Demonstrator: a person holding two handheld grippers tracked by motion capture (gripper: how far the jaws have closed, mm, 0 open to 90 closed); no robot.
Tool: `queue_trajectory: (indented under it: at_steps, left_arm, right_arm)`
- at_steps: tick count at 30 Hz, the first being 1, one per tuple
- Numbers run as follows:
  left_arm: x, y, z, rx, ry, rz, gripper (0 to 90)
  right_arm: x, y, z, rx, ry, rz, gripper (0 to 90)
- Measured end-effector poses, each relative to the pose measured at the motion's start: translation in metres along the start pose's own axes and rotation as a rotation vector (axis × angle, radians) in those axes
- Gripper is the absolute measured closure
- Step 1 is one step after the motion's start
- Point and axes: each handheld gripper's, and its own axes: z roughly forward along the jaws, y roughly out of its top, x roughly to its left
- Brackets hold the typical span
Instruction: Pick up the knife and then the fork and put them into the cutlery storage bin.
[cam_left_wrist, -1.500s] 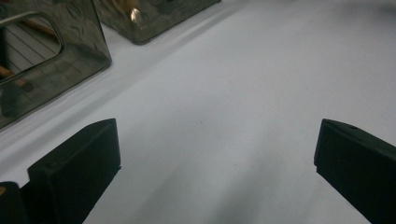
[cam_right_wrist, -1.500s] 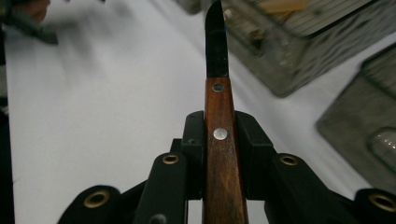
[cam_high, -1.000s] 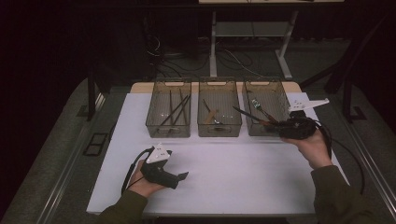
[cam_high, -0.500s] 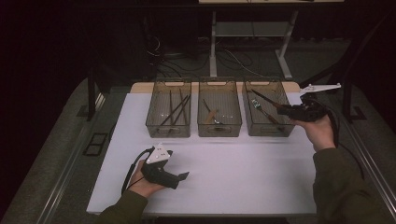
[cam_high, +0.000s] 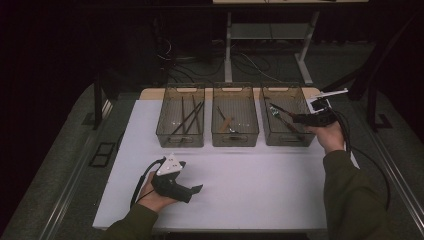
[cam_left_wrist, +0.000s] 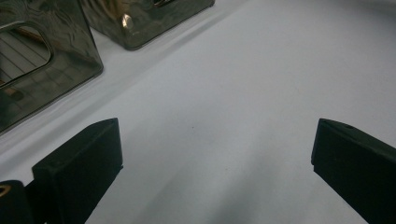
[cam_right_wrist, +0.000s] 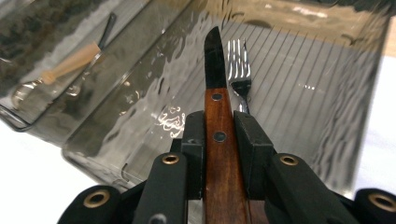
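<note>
White sheeting (cam_high: 260, 185) covers the tabletop, smooth and matte, and bears three smoky translucent plastic bins in a row. The left bin (cam_high: 180, 136) holds long dark sticks, the middle bin (cam_high: 235, 135) a wooden-handled utensil, and the right bin (cam_right_wrist: 299, 88), ribbed along its floor, a steel fork (cam_right_wrist: 239, 70) with four slim tines. Over that right bin the right gripper (cam_right_wrist: 219, 128) hangs, its blocky black jaws clamped on a knife (cam_right_wrist: 217, 121) (dark pointed blade, riveted brown wooden handle) whose tip points into the bin beside the fork. Near the table's front the left gripper (cam_left_wrist: 215, 154) rests low over bare sheeting, its square-edged jaws standing wide apart with nothing between them.
</note>
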Motion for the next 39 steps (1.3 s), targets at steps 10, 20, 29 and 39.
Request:
queue_trajectory:
  at_steps: [10, 20, 29, 39]
  left_arm:
    - [-0.001, 0.000, 0.001, 0.001, -0.002, 0.001, 0.5]
    - [-0.001, 0.000, 0.001, 0.008, -0.007, 0.001, 0.5]
    - [-0.001, 0.000, 0.002, 0.007, -0.011, -0.003, 0.5]
    - [-0.001, -0.001, 0.002, 0.015, -0.017, -0.005, 0.7]
  right_arm:
    - [0.003, 0.000, 0.022, 0.069, -0.025, -0.014, 74.6]
    - [0.002, 0.000, 0.015, 0.021, -0.043, -0.006, 54.9]
    - [0.008, -0.005, -0.008, -0.085, 0.017, -0.016, 33.4]
    - [0.030, -0.026, -0.036, -0.175, 0.082, -0.091, 22.8]
